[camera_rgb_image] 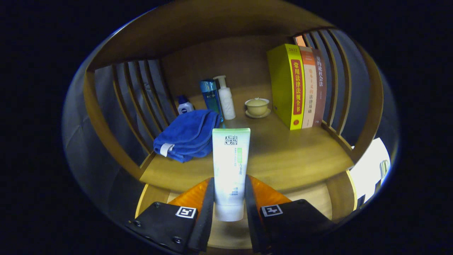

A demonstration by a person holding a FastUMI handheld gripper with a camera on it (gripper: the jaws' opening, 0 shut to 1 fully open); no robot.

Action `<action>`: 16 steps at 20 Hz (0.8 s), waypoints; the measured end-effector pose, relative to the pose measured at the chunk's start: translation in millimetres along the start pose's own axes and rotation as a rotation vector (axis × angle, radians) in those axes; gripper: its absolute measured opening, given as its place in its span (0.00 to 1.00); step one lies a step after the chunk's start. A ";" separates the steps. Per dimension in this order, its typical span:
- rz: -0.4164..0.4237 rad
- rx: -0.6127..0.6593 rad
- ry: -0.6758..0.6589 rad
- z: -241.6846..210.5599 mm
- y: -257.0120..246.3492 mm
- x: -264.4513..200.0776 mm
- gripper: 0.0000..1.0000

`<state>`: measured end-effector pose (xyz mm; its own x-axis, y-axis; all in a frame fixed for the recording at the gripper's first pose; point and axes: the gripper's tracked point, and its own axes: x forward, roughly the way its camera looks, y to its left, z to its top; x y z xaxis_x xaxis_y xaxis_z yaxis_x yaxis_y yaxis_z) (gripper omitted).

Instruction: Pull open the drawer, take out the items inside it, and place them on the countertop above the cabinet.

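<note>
I am looking into a wooden alcove with slatted sides, and its flat top is serving as the bench (283, 156) above the cabinet. Going from the left, a small white-and-blue bottle (184, 105) is standing by the slats, with a folded blue towel (189, 134) lying just in front of it. Behind the towel a blue bottle (211, 95) and a white pump bottle (225, 98) are standing side by side. Further right a lidded cup on a saucer (257, 107) is sitting near the back, and three upright books (299, 85) are leaning against the right slats.

My tool (229, 198) is clenching a white and green tube (230, 166): both fingers are pressing on its lower body, and it is standing upright between them, cap end down, just at the front lip of the bench beside the towel.

I judge I am in the placing step, with this item out of the drawer. The next move is calling for carrying the tube forward onto the bare wood right of the towel, lowering it until it is resting, then releasing without tipping it.
</note>
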<state>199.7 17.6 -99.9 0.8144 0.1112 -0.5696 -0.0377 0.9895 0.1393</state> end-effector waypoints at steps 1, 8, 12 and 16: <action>-0.009 -0.003 -0.002 4.4 -0.3 9.5 0.53; -0.074 -0.003 0.035 3.4 -19.1 54.4 0.53; -0.065 0.022 0.059 -4.1 -20.3 62.5 0.53; -0.075 0.022 0.056 -4.0 -22.9 64.8 0.54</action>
<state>251.0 2.5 -143.2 0.7810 0.0428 -0.6230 0.0351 0.9931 0.1123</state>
